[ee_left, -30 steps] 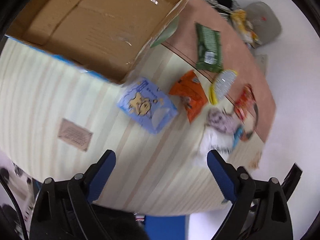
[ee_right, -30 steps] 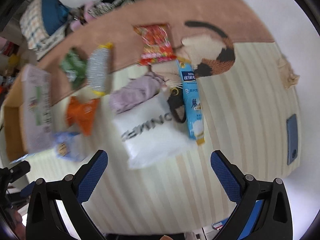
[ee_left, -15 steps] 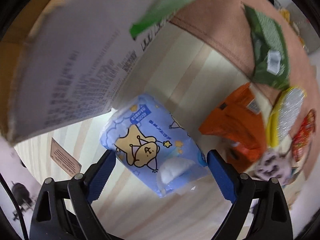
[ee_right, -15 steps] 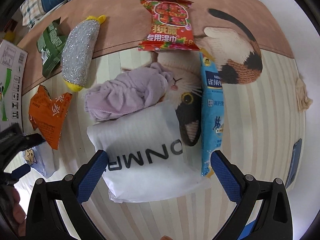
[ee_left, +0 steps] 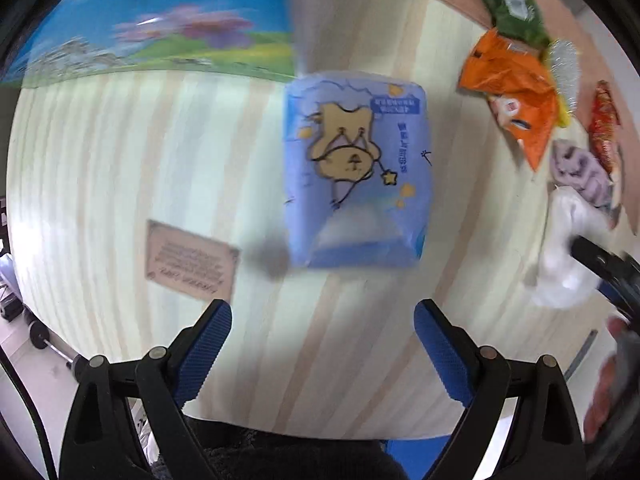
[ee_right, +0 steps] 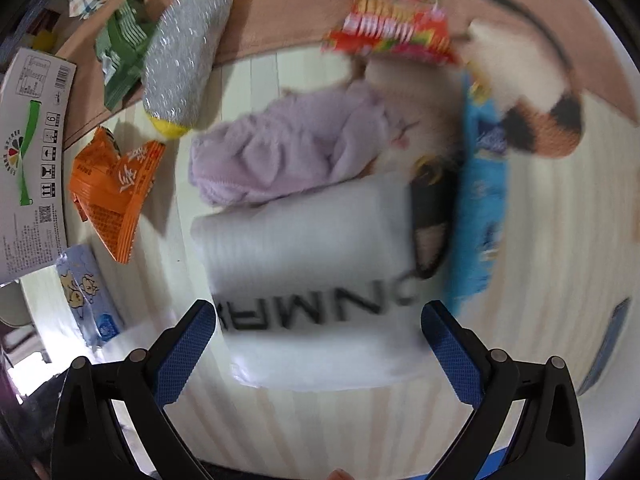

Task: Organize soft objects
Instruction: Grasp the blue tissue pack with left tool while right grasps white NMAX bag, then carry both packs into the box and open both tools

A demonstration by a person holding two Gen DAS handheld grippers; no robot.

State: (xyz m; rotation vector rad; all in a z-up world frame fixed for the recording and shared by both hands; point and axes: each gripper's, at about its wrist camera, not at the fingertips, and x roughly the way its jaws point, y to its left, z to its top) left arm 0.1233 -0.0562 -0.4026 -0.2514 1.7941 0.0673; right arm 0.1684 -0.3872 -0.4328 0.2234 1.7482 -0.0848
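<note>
A blue tissue pack with a cartoon bear (ee_left: 356, 172) lies on the striped floor just ahead of my open, empty left gripper (ee_left: 322, 344); it also shows in the right wrist view (ee_right: 86, 292). My right gripper (ee_right: 318, 340) is open and empty, low over a white lettered bag (ee_right: 308, 280). A lilac cloth (ee_right: 288, 148) lies just beyond the bag. An orange packet (ee_right: 114, 192), a silver glitter pouch (ee_right: 184, 56), a green packet (ee_right: 122, 46), a red snack pack (ee_right: 390, 12) and a blue sachet (ee_right: 482, 208) lie around.
A cardboard box with a printed side (ee_right: 32, 160) stands at the left; its blue picture side (ee_left: 160, 28) fills the upper left of the left wrist view. A paper card (ee_left: 190, 260) lies on the floor. A cat-pattern rug (ee_right: 532, 120) is beyond.
My left gripper has swung so the tissue pack sits centred and farther ahead of it. My right gripper has dropped closer over the white bag. Both views are blurred by motion.
</note>
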